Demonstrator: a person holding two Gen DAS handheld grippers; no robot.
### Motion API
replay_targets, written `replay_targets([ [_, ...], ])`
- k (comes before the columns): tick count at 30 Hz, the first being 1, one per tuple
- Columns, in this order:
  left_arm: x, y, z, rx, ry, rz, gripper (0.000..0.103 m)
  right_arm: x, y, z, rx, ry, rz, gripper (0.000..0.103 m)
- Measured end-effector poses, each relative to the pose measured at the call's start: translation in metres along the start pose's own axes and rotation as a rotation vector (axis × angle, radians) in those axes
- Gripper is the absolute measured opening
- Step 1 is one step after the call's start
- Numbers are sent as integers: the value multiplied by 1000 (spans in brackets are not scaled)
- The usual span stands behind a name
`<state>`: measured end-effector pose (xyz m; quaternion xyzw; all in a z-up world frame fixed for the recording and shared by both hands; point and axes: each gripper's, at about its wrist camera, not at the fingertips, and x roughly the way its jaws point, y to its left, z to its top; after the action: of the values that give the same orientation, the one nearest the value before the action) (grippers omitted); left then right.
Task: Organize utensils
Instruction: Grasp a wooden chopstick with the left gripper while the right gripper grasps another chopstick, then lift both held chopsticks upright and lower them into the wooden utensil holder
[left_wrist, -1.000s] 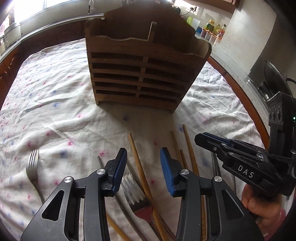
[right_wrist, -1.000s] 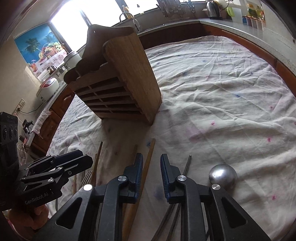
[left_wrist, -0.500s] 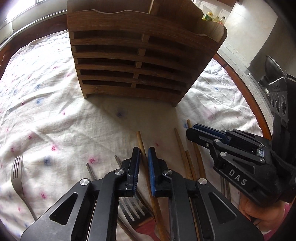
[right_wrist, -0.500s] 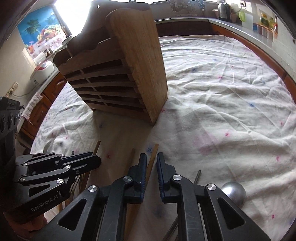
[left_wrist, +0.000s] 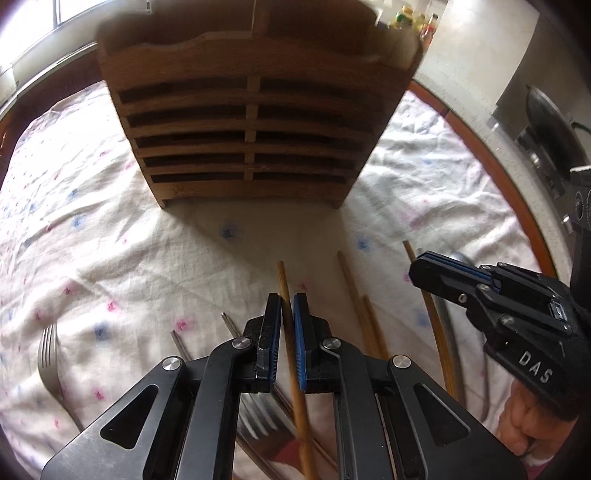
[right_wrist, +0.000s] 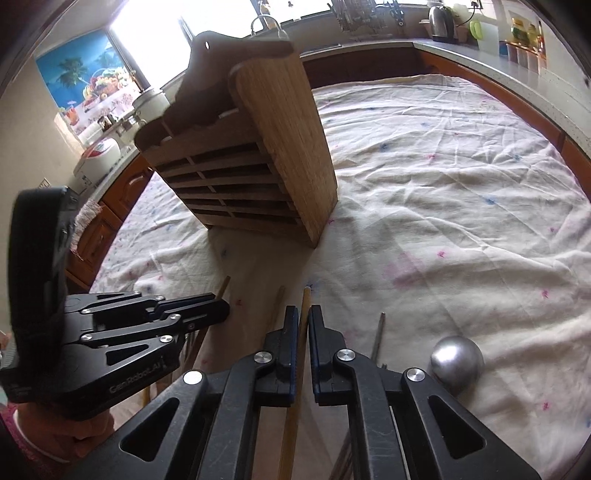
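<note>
We've got both grippers clamped on chopsticks in front of the wooden rack (left_wrist: 251, 122) — left gripper (left_wrist: 287, 306) on one chopstick (left_wrist: 284, 280), right gripper (right_wrist: 303, 319) on another chopstick (right_wrist: 305, 299). Right's jaws were just closing, stick btwn them. Both sticks lie on the cloth (right_wrist: 443, 184), tips twd the rack.

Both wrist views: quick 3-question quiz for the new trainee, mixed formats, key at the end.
1. True or false: the left gripper is shut on a wooden chopstick.
2. What does the right gripper hold? A) fork B) wooden chopstick C) ladle
3. Fill in: the wooden rack stands on the ____.

Key:
1. True: its pads press the stick from both sides.
2. B: a chopstick sits clamped between its pads; the fork lies apart on the cloth, and the ladle rests beside the gripper.
3. Tablecloth.
</note>
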<state>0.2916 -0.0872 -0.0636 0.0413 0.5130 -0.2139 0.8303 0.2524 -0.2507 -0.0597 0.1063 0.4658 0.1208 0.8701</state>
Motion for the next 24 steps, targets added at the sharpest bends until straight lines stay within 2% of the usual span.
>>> replay_targets([
  [12,-125,7,-23,-50,-256,-67,5,-87,15,1,1,-177,49,5],
  [24,-204,15,-38,-74,-428,-75,5,-147,45,13,-44,-329,76,5],
])
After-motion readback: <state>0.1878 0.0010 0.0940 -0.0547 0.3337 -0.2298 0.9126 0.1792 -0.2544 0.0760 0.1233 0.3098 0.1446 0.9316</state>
